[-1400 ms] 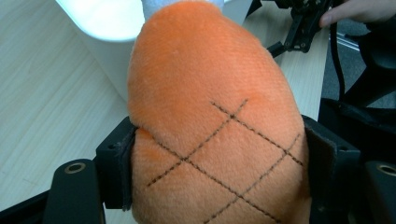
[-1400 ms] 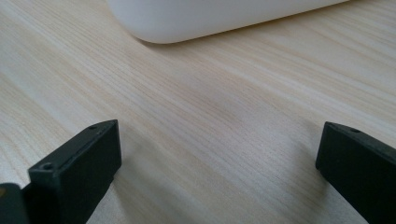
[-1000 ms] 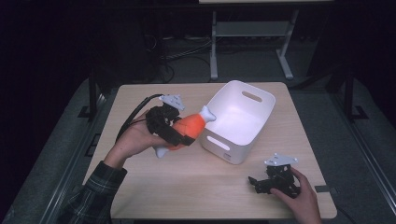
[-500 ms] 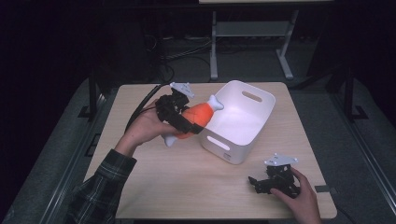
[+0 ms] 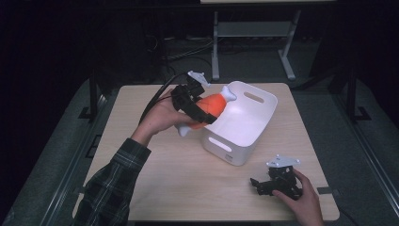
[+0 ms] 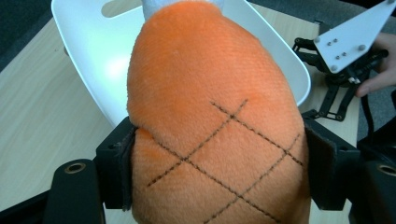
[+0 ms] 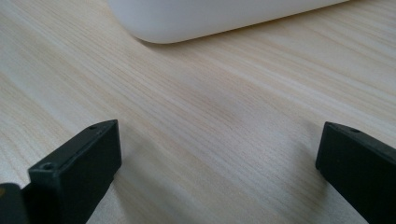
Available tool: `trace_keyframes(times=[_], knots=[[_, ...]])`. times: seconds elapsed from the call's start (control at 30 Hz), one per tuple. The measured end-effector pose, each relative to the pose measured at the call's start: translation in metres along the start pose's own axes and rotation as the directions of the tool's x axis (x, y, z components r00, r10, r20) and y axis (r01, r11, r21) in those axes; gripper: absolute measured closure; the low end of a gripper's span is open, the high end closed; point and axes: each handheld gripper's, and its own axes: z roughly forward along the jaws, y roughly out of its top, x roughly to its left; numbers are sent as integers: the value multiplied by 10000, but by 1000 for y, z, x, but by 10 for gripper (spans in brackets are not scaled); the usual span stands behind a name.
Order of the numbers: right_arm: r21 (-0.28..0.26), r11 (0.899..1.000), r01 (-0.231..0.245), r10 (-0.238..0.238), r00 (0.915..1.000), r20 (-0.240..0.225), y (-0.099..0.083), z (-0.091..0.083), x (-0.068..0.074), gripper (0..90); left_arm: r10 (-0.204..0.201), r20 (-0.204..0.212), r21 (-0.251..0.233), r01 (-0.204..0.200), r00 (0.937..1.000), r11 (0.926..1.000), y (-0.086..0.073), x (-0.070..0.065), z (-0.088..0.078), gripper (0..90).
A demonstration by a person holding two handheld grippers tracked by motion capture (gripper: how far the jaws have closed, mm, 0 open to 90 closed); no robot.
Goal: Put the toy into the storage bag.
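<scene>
The left gripper (image 5: 200, 110) clamps an orange plush drumstick toy (image 6: 210, 121) above the white plastic bin (image 5: 244, 123) ahead (likely for dropping in); the right gripper (image 7: 217, 163) rests open on the tabletop (image 7: 210, 93).

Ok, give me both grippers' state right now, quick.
Left gripper: shut on the orange plush toy, held over the white bin.
Right gripper: open, holding nothing, low over the table.

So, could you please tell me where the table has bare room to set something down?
The table is bare left of the white bin and along the front edge up to the right gripper. The back middle is crowded by the left gripper and plush toy.
</scene>
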Motion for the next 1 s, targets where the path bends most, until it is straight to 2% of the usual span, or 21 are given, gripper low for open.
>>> trace_keyframes(times=[0.57, 1.0], knots=[[15, 10000, -32, 32, 10000, -3, 0, 0, 0, 0, -176, -328, -11, 175, 9993, 9998, 25, 18, 20, 251], [-2, 10000, -42, 42, 10000, -19, 0, 0, 0, 0, -587, -631, -160, 578, 9963, 9982, 44, 32, 40, 250]])
